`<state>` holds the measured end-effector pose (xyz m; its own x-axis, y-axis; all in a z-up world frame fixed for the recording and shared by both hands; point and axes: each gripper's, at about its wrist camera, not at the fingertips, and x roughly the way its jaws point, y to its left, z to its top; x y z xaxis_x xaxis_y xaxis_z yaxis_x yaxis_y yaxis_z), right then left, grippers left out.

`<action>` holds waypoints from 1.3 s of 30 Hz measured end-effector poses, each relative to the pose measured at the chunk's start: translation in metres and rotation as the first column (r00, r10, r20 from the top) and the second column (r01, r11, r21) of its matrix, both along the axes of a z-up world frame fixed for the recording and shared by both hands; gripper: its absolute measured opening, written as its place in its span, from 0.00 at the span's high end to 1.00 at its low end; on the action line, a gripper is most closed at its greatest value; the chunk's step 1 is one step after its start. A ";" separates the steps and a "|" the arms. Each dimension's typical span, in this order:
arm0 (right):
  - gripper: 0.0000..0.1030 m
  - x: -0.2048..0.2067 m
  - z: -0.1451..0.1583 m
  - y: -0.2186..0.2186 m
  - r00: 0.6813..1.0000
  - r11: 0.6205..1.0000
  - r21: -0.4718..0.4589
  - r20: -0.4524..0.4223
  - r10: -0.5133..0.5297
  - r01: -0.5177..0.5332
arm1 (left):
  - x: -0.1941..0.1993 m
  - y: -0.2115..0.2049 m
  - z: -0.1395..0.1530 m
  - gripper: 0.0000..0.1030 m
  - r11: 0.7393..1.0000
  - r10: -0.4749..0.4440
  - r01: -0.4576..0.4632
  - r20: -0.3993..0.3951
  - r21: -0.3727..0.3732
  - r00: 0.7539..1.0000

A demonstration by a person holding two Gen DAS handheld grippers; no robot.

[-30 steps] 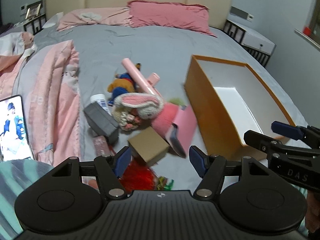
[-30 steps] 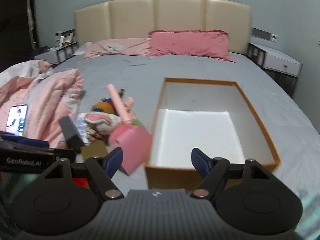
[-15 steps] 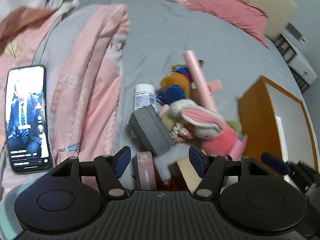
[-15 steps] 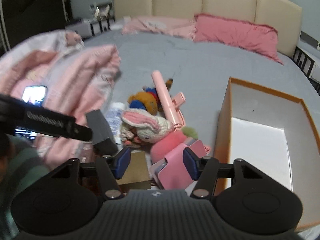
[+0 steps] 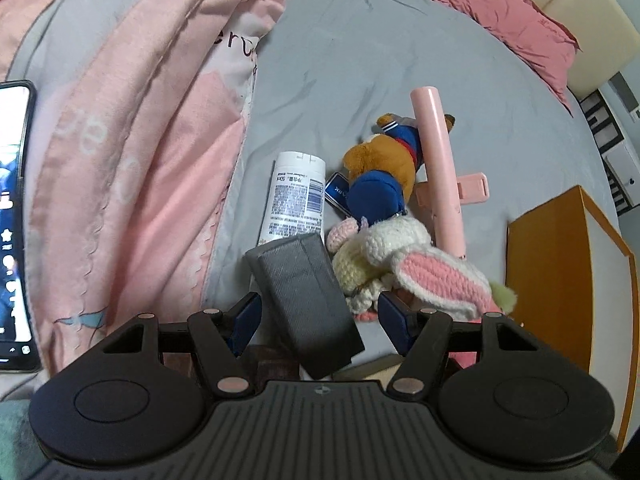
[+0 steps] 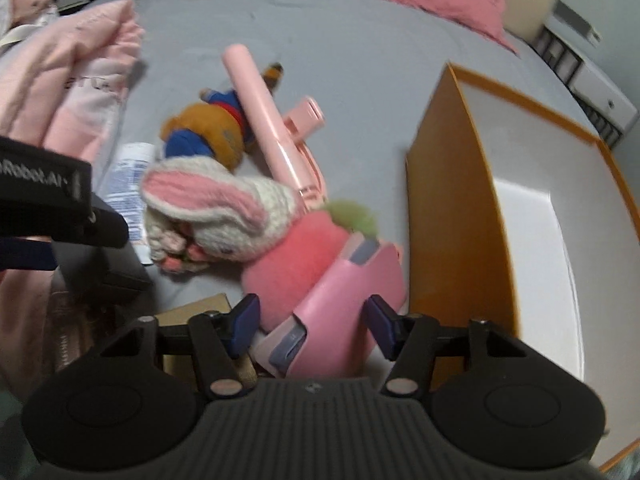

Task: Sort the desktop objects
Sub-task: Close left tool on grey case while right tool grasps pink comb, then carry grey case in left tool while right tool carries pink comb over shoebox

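On my far left a lit phone (image 5: 14, 220) lies screen up at the edge of a rumpled pink quilt (image 5: 132, 128), which covers that side of the grey bedsheet (image 5: 352, 52). Next comes a white tube (image 5: 294, 196) with printed text, lying flat just beyond a dark grey box (image 5: 306, 300). That box sits tilted between the blue pads of my left gripper (image 5: 318, 316); my jaws there stand apart, and I cannot see either pad pressing on it. Just right of the tube is a brown plush in blue clothes (image 5: 384, 176), with a small blue card (image 5: 336, 192) tucked against it. A long pink stick with a clamp (image 5: 438, 168) lies across the plush. Below them a knitted rabbit (image 5: 404, 256) with pink-lined ears rests against the heap.

My right gripper (image 6: 314, 318) hangs over a pink case (image 6: 344, 312) that leans on a fuzzy pink toy with a green tuft (image 6: 304, 256). My jaws here have just been closing a little yet stay wide, with the case between them and a gap on either side. A tan cardboard box (image 6: 200, 312) peeks out at my left pad. Furthest right stands the orange box with a white inside (image 6: 532, 240), open-topped and close beside the case
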<state>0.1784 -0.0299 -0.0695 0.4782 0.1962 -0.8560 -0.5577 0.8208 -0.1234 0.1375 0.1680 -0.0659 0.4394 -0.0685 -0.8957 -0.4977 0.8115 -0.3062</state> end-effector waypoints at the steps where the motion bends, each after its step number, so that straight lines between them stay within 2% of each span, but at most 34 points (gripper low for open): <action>1: 0.46 0.002 -0.002 -0.001 1.000 1.000 0.008 -0.007 -0.024 0.024 | 0.002 0.001 -0.002 0.27 1.000 0.008 -0.008 -0.003 -0.004 1.000; 2: 0.46 0.001 -0.003 -0.002 0.999 0.999 0.016 -0.004 -0.035 0.035 | 0.003 0.003 -0.004 0.27 1.000 0.013 -0.013 -0.005 -0.011 1.000; 6: 0.59 0.002 0.002 -0.005 0.998 0.997 0.036 -0.005 -0.070 0.070 | 0.004 0.009 -0.010 0.27 0.999 0.031 -0.031 -0.011 -0.031 0.999; 8: 0.64 0.000 0.008 -0.010 0.998 0.997 0.045 -0.007 -0.061 0.061 | 0.003 0.012 -0.013 0.40 0.998 0.041 -0.042 -0.016 -0.037 0.999; 12: 0.75 -0.006 0.022 -0.022 0.999 0.996 0.090 -0.042 -0.015 0.018 | 0.000 0.015 -0.012 0.46 0.998 0.037 -0.037 -0.009 -0.046 0.999; 16: 0.77 -0.010 0.023 -0.032 0.994 0.994 0.105 -0.106 0.002 0.009 | -0.001 0.006 -0.006 0.53 1.000 -0.010 0.010 -0.001 0.013 1.000; 20: 0.76 -0.015 0.018 -0.033 0.996 0.995 0.100 -0.090 0.015 -0.006 | -0.002 0.001 0.000 0.61 0.998 -0.046 0.045 0.021 0.034 0.999; 25: 0.79 -0.016 0.026 -0.043 0.995 0.989 0.146 -0.097 0.020 -0.005 | -0.013 -0.003 0.019 0.62 0.996 -0.074 0.070 0.080 0.049 0.994; 31: 0.81 -0.028 0.061 -0.060 0.995 0.970 0.230 -0.035 0.090 -0.080 | -0.034 -0.015 0.050 0.62 0.991 -0.115 0.105 0.143 0.078 0.983; 34: 0.81 -0.032 0.083 -0.077 0.993 0.942 0.315 -0.007 0.122 -0.113 | -0.044 -0.029 0.069 0.62 0.988 -0.144 0.130 0.178 0.088 0.973; 39: 0.81 -0.030 0.120 -0.112 0.989 0.892 0.428 0.041 0.142 -0.146 | -0.049 -0.065 0.100 0.62 0.971 -0.238 0.226 0.251 0.073 0.938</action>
<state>0.1480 -0.1414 0.0505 0.4238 0.6105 -0.6691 -0.6744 0.7058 0.2168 0.0890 0.1026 0.0343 0.6307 -0.1605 -0.7592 -0.2032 0.9101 -0.3612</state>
